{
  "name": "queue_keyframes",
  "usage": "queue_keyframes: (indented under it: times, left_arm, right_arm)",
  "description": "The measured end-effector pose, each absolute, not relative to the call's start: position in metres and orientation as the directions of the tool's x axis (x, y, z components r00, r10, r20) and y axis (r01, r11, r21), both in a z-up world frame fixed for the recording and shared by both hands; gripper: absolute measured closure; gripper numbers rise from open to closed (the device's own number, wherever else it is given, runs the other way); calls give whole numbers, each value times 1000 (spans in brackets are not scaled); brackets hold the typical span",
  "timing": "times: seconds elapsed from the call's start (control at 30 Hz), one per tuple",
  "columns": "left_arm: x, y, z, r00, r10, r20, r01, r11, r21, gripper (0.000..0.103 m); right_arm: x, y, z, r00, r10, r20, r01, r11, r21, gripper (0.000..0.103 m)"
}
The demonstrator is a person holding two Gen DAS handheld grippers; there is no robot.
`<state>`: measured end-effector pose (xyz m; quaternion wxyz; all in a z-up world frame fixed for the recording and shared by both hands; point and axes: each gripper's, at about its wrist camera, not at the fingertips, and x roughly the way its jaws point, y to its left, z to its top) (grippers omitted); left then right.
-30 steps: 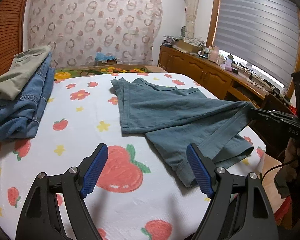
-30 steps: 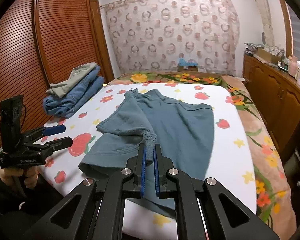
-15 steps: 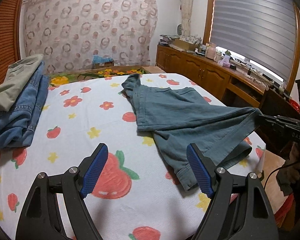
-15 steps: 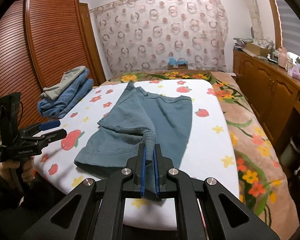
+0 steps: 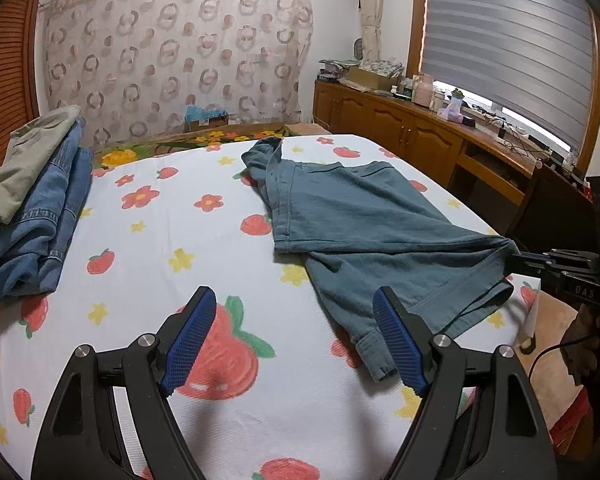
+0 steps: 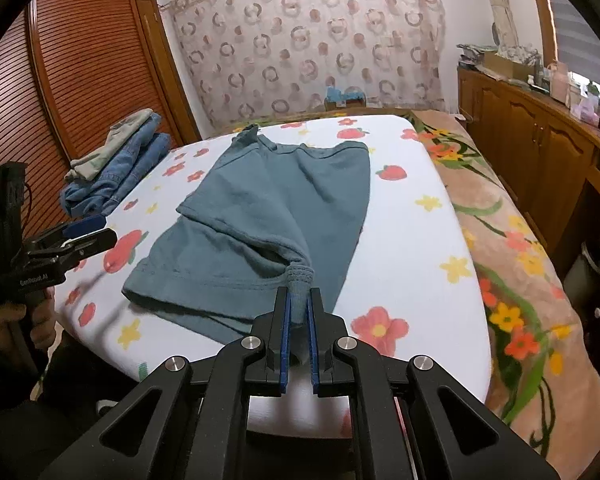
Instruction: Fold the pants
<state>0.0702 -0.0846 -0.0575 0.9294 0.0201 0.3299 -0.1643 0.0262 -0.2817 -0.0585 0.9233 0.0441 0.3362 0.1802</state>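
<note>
The teal pants [image 5: 364, 224] lie spread on the strawberry-print bed [image 5: 172, 280], partly folded over themselves; they also show in the right wrist view [image 6: 284, 208]. My right gripper [image 6: 299, 304] is shut on a bunched hem corner of the pants at the bed's near edge, pulling the cloth taut; it also shows at the right of the left wrist view [image 5: 528, 258]. My left gripper [image 5: 296, 336] is open and empty, hovering over the bed just left of the pants' lower hem; it also shows in the right wrist view [image 6: 88, 232].
A stack of folded jeans and a khaki garment [image 5: 32, 196] sits at the bed's far left. A wooden cabinet [image 5: 420, 144] with clutter runs along the right. A wooden wardrobe [image 6: 80, 92] stands on the left. A floral blanket [image 6: 520, 248] hangs off the bed's right side.
My right gripper has pulled the pants corner back toward the bed edge, drawing the pants along and flattening them. My left gripper stays open, shifted slightly.
</note>
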Motion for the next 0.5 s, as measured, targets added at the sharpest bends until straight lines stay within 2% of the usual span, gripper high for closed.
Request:
queue_keyframes:
  times: [0.33, 0.5]
  left_arm:
    - [76, -81, -62, 727, -291, -623, 308, 948, -83, 22]
    - [77, -81, -62, 728, -291, -620, 309, 948, -83, 22]
  right_arm:
    - [20, -283, -56, 698, 398, -596, -324, 917, 233, 96]
    - [18, -282, -56, 705, 357, -613, -314, 932, 182, 94]
